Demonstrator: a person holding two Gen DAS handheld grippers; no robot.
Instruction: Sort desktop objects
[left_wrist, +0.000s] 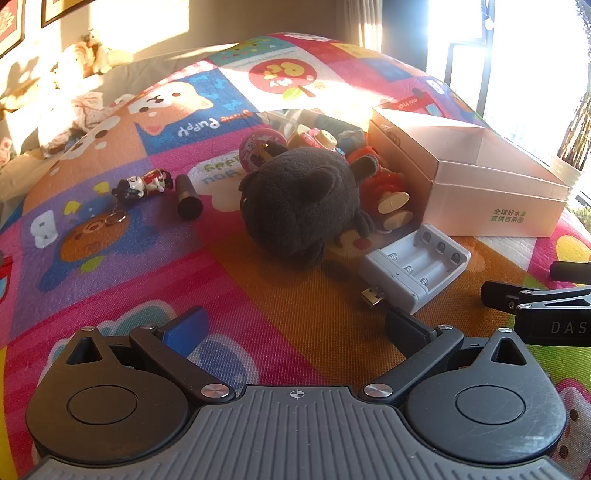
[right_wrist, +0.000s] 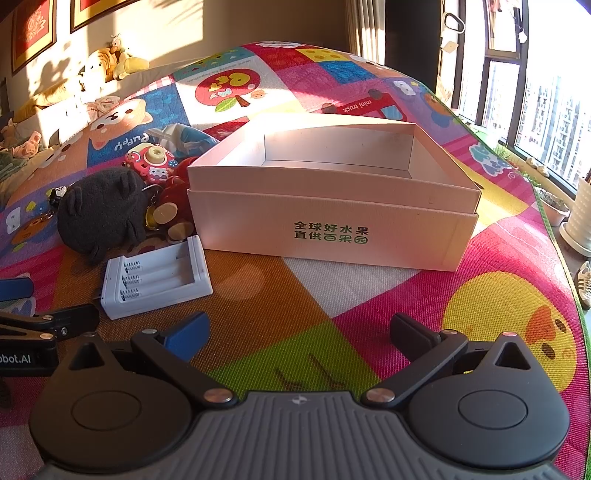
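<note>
red doll (left_wrist: 388, 184) — half hidden by dark plush (left_wrist: 303, 199) | keyring charm (left_wrist: 144, 184) — blurred

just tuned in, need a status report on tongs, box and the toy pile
Left tongs open, holding nothing. Right tongs open, holding nothing. Pink box open, nothing visible inside. Battery charger and dark plush on mat between left tongs and pile.

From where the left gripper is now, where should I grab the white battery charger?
Judging by its pose, close across the battery charger's two long sides, coming from above. It lies flat with its empty slots up and USB plug toward the open left gripper; the dark plush sits apart, leaving finger room.
</note>
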